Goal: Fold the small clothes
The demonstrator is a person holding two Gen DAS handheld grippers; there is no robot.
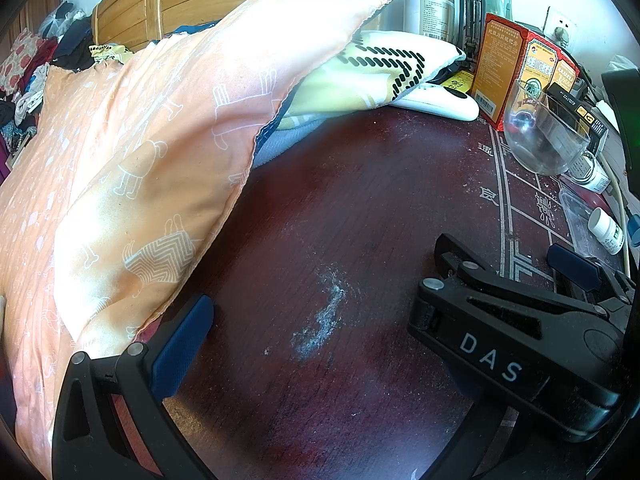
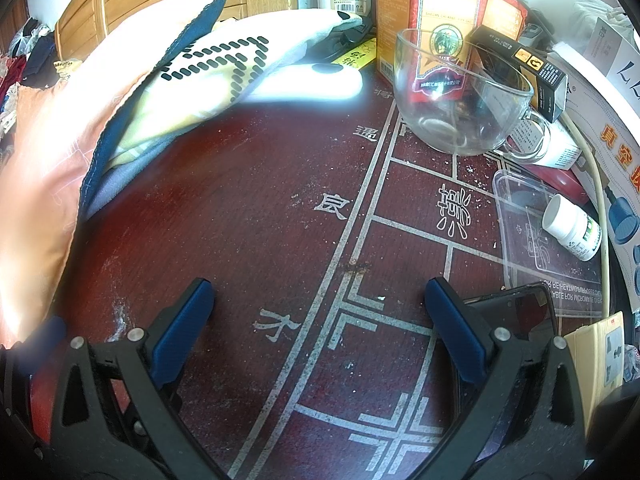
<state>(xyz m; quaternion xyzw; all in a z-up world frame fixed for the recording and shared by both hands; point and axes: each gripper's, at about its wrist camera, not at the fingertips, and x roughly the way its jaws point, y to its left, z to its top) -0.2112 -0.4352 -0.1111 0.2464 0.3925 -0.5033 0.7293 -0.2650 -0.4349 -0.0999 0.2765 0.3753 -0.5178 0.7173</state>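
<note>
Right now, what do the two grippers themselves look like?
Both match: black plastic frames with silver rivets and blue pads on the fingers. The right gripper shows both pads; seen from the left wrist, it bears white letters DAS. The left gripper's left pad shows.

Bright daylight blows out the pillow and the white case. Fisheye bends the edges; corners go black.

- Table between the jaws: dark red wood grain, dusty, matt.
- Pillow left of the jaws: orange cloth, slight sheen.
- Cup ahead of the right jaw: clear glossy glass.
- Boxes behind it: glossy printed cardboard.
</note>
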